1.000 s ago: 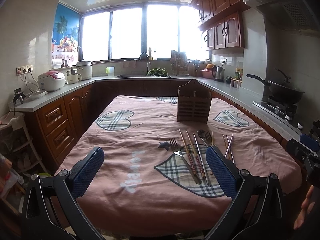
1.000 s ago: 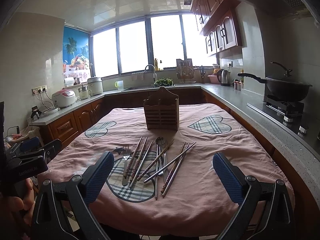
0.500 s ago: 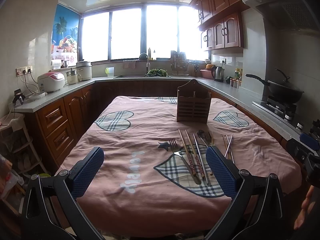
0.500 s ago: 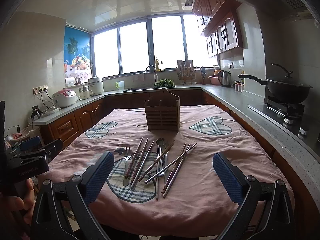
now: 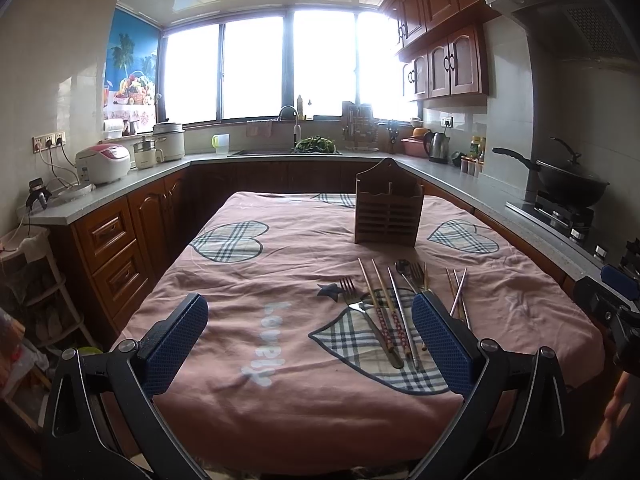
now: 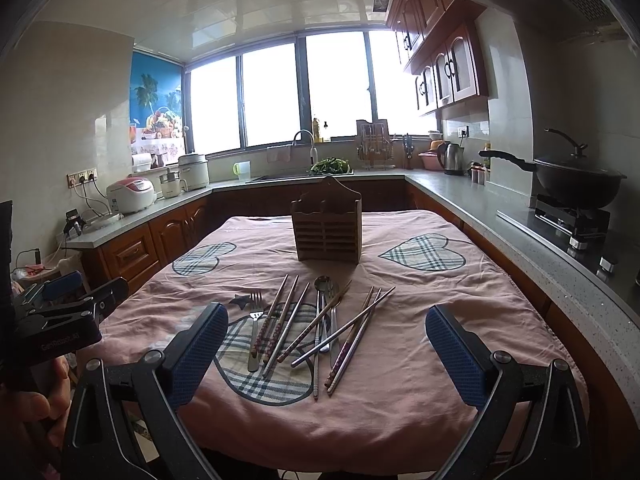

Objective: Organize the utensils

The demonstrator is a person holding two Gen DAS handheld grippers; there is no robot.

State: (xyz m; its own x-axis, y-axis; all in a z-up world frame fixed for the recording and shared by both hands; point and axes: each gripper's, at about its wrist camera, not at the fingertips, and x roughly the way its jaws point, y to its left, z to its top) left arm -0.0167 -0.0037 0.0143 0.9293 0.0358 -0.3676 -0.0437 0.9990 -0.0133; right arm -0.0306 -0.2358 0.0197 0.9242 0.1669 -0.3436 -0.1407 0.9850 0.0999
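The left tool hangs wide open and empty over the near edge of the bench, well short of the wooden holder. The fork and chopsticks lie loose just in front of that holder.

From the right side, the right tool is spread open too, holding nothing, aimed at the crossed chopsticks and spoon before the holder, probably lining up a first pick.

Fork, spoon and chopsticks loosely fanned on pink cloth before upright slatted wooden holder.
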